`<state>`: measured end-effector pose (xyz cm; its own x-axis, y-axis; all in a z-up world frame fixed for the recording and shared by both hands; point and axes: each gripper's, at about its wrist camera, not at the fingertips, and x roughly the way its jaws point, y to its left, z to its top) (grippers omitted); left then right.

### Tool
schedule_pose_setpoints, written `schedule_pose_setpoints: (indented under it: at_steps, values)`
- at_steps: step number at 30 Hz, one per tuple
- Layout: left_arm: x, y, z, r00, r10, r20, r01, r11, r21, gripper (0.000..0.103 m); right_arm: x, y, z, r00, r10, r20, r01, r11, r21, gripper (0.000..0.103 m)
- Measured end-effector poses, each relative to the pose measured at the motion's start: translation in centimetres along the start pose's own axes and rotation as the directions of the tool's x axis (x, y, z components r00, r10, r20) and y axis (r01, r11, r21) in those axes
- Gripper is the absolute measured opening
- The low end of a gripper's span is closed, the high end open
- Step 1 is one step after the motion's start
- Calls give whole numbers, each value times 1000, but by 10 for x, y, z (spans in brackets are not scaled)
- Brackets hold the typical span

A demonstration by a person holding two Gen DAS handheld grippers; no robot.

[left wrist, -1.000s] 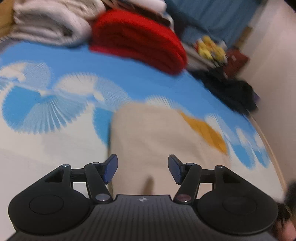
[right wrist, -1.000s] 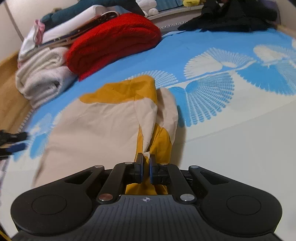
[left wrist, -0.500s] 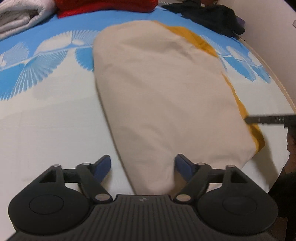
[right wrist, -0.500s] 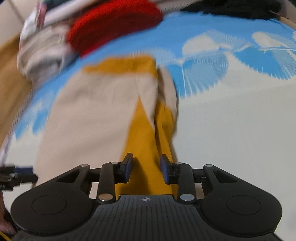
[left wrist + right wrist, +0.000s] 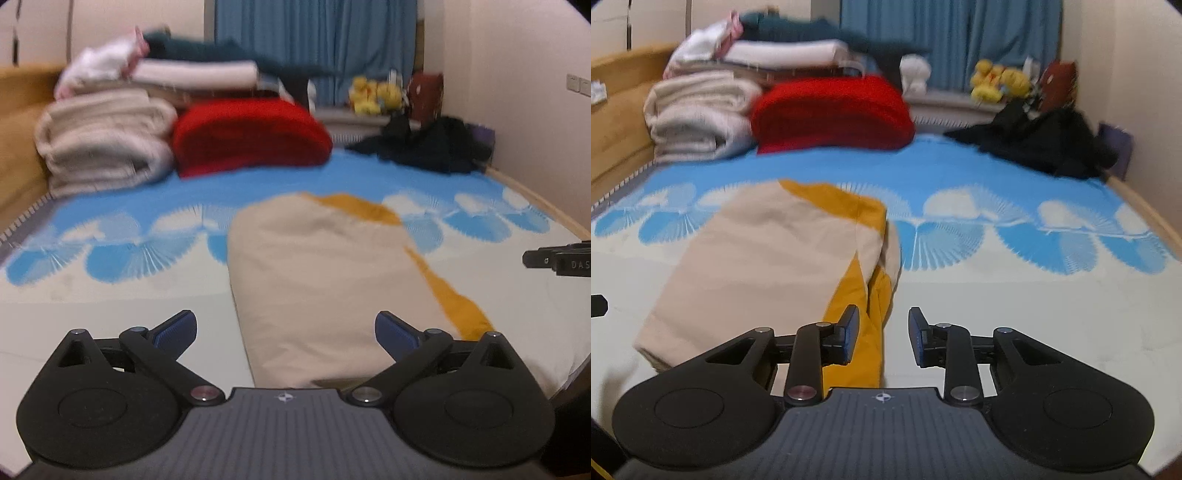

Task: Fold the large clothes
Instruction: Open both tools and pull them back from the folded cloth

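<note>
I am holding the left gripper point(image 5: 284, 332), its jaws just opening wide, and the right gripper point(image 5: 882, 334), jaws apart, both empty, above the folded beige-and-yellow garment point(image 5: 321, 273) lying near the bed's point(image 5: 1015, 302) front edge.

The left black tongs with blue pads point(image 5: 284, 334) have just been opening and stand very wide, holding nothing. The right black tongs point(image 5: 884, 335) stand partly open, empty too.

Left tongs point(image 5: 284, 334), just opened wide, hover empty above the folded beige garment point(image 5: 325, 280).
</note>
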<state>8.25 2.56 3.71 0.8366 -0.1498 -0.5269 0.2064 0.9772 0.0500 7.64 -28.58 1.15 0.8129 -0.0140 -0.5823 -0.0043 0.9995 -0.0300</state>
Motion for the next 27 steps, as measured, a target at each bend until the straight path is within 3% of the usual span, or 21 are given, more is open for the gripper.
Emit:
schedule_pose_setpoints:
  at_steps: [3,9,12,14,17,19,24,27]
  values:
    - [-27,-19,-8,999,31,44,-31,999,-5,103,-25,1,-10,1000,-1,21,1,1000,21,32]
    - [-70,-38,-19,996,71,56,-66,994,-93,103,-66,12,-31,998,6,59,-7,1000,18,32]
    - [-89,-39,-22,992,121,39,-113,980,-166,103,-81,18,-45,999,9,35,-10,999,38,33]
    - [-98,-43,-28,993,118,19,-113,976,-184,103,-87,22,-49,1000,10,24,-12,999,46,33]
    - [-96,-53,-32,991,129,-28,-132,979,-158,103,-93,29,-52,999,20,28,-21,999,28,37]
    - [-87,-57,-33,995,90,-45,-96,985,-144,103,-92,35,-54,1000,23,19,-24,1000,17,40]
    - [-65,-63,-35,992,119,-43,-123,987,-106,103,-80,44,-55,1000,22,-4,-22,1000,9,41]
    - [-53,-62,-35,992,110,-67,-118,986,-118,103,-74,48,-55,1000,22,-10,-22,1000,5,47]
